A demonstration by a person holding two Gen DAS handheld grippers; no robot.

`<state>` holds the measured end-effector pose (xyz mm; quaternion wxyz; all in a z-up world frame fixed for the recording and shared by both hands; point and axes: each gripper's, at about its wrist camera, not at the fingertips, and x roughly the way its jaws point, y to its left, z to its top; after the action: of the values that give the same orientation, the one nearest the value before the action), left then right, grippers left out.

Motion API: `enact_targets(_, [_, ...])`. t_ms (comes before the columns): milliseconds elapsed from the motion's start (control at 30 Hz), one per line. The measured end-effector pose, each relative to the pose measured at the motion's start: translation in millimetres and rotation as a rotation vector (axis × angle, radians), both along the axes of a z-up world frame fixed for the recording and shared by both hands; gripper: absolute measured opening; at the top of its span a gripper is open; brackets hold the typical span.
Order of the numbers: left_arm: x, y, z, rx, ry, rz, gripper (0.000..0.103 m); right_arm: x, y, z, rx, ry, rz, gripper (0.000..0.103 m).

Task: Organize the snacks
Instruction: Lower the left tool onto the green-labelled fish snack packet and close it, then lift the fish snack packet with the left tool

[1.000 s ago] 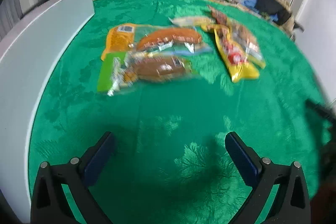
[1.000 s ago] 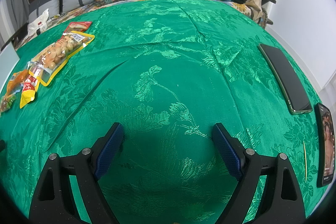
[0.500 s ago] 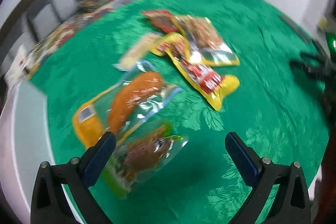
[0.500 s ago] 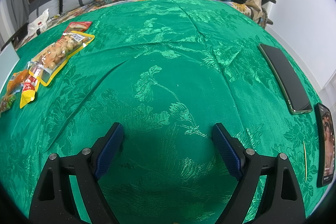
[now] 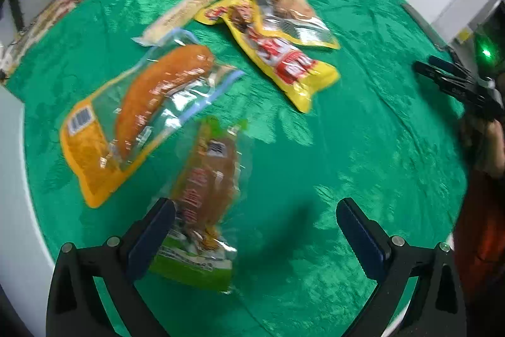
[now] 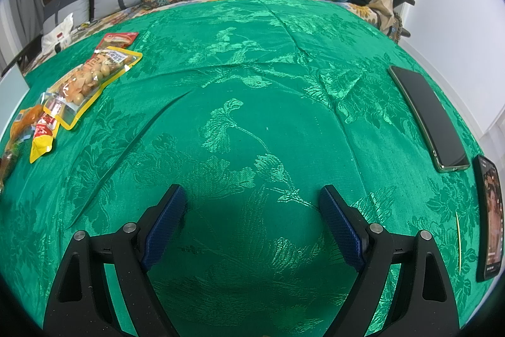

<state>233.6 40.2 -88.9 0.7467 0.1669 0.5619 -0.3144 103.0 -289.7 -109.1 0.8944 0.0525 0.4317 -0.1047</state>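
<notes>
1. Snack packets (image 5: 202, 78) lie loosely heaped on the green-clothed bench (image 5: 363, 147); seemingly none sorted, though blurred.
2. Left tool (image 5: 252, 229) gapes, nearest packet (image 5: 205, 198) beside one finger.
3. Right tool (image 6: 252, 220) gapes, empty, well apart.

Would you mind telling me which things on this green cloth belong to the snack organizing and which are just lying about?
Snacks to organize:
green-edged packet
orange packet
yellow packet
nut packet
red packet
pale packet

Lying about:
dark phone
lit phone
toothpick
</notes>
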Motion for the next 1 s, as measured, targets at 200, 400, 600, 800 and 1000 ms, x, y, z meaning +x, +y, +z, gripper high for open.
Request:
enact_targets(200, [16.3, -3.6, -11.0, 0.059, -0.068, 0.123, 0.086, 0.0, -0.1, 0.1, 0.000, 0.000, 0.000, 0.089])
enact_targets(400, [12.9, -0.5, -1.7, 0.014, -0.117, 0.227, 0.038, -0.1, 0.0, 0.2, 0.000, -0.001, 0.000, 0.089])
enact_targets(600, [-31.8, 24.7, 2.3, 0.075, -0.131, 0.544, 0.037, -0.1, 0.1, 0.0, 0.000, -0.001, 0.000, 0.089])
enact_targets(800, [-63.7, 44.1, 0.7, 0.044, -0.174, 0.713, 0.043, -0.1, 0.0, 0.1, 0.000, -0.001, 0.000, 0.089])
enact_targets(1000, [-53.3, 54.8, -14.7, -0.094, -0.173, 0.713, 0.090, -0.1, 0.0, 0.1, 0.001, -0.001, 0.000, 0.089])
